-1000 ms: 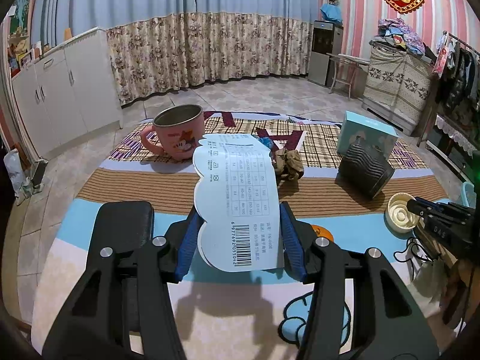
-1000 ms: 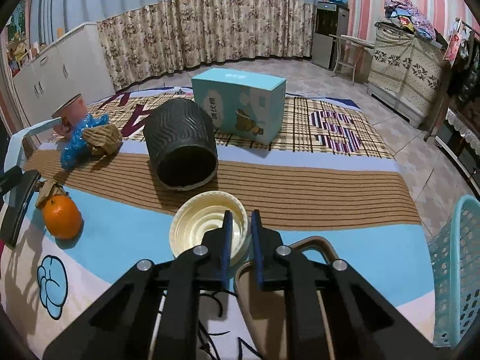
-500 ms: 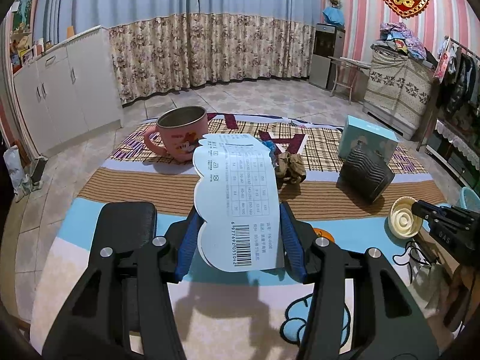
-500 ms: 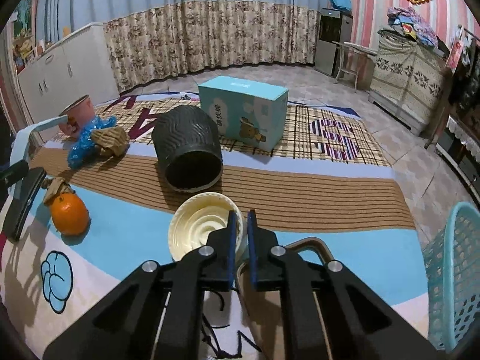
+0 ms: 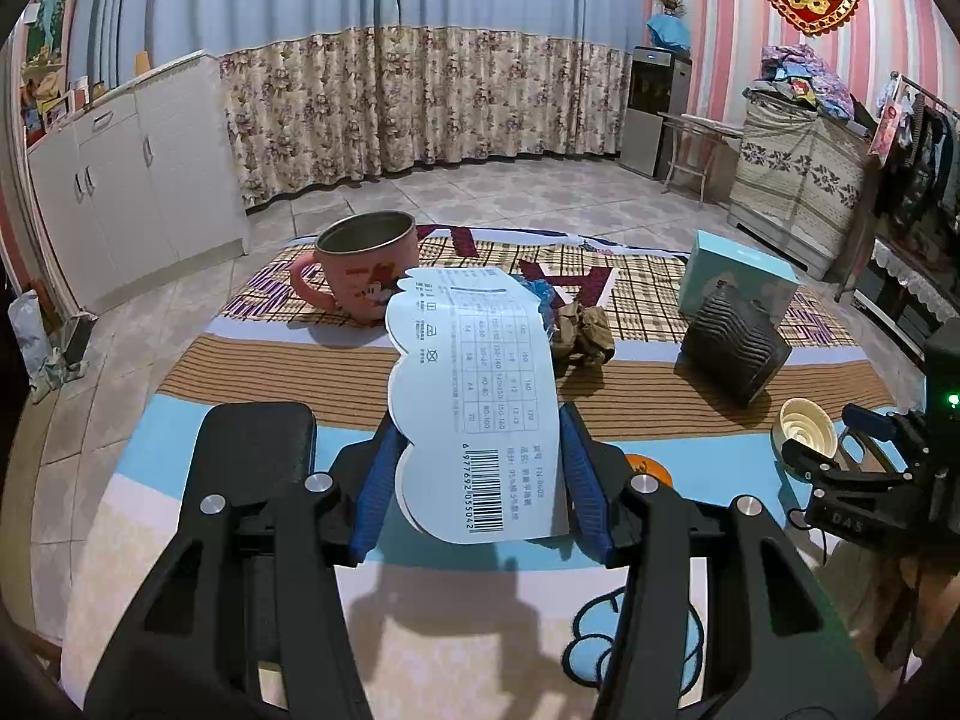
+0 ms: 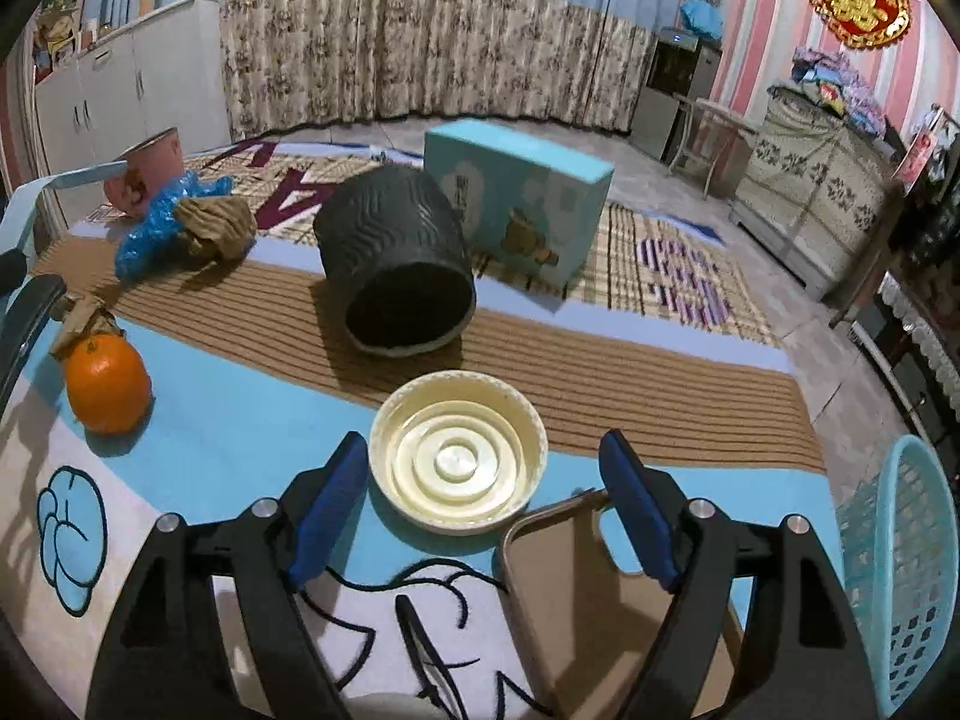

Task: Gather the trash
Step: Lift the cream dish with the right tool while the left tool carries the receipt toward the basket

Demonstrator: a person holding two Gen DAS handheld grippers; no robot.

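Left wrist view shows the left gripper [image 5: 477,480] pinching a paper tag [image 5: 474,402] by its two side edges, above the mat [image 5: 252,444]. The tag is pale blue, thin and stiff, with wavy cloud edges and a barcode. It is trash to collect.

In the right wrist view, the right gripper [image 6: 483,510] has just been opening, and its blue pads now stand wide apart with nothing pressed between them. A cream plastic lid [image 6: 459,459] lies on the mat between and just ahead of the pads. It is round and shiny, with rings inside.

What could go wrong? The tag is only held by its thin edges, so it may bend and pop out if the hand tilts or shakes. The lid is smooth and low, so the pads may slide off its rim or push it along the mat. A thin black cord [image 6: 420,594] and a tan phone case [image 6: 576,600] lie right under the right gripper and could get caught by mistake.

A blue basket [image 6: 900,570] with little holes stands at the right edge; I think trash goes there. An orange [image 6: 107,384] and a dark bumpy pot [image 6: 393,252] on its side are near. Crumpled brown paper [image 6: 219,222] and a blue wrapper [image 6: 153,225] lie farther back.
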